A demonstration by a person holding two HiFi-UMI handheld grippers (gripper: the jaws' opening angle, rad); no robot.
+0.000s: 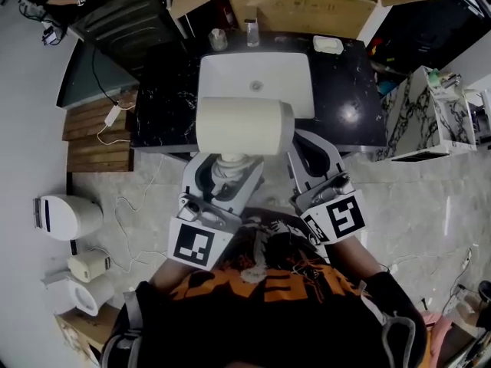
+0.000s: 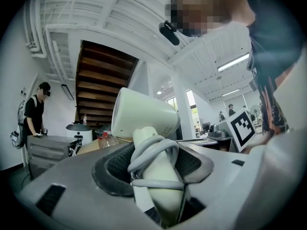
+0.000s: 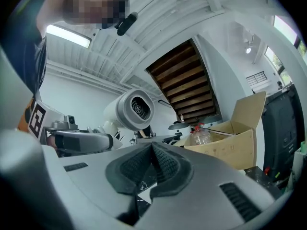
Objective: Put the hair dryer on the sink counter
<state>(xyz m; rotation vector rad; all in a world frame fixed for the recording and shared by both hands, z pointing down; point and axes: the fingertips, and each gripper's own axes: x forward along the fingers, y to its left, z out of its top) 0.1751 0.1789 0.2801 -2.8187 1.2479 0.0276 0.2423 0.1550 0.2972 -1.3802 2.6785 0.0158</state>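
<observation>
A cream hair dryer [image 1: 244, 126] hangs above the front edge of the black marble sink counter [image 1: 165, 106], its barrel lying crosswise in front of the white basin [image 1: 257, 79]. My left gripper [image 1: 230, 169] is shut on its handle, which points down toward me. In the left gripper view the handle [image 2: 158, 176], with its grey cord wound round it, sits between the pads and the barrel [image 2: 144, 119] rises above my left gripper [image 2: 156, 164]. My right gripper [image 1: 311, 150] is beside it on the right, shut and empty. In the right gripper view, past my right gripper [image 3: 152, 164], I see the dryer's rear grille [image 3: 134, 109].
A cardboard box [image 1: 307, 6] stands behind the basin, with a soap dish [image 1: 327, 44] and small glasses [image 1: 218, 40] on the counter's back edge. A wooden slatted stand [image 1: 96, 133] is left of the counter, white appliances [image 1: 69, 215] and a cable on the floor, a marbled cabinet [image 1: 426, 117] at right.
</observation>
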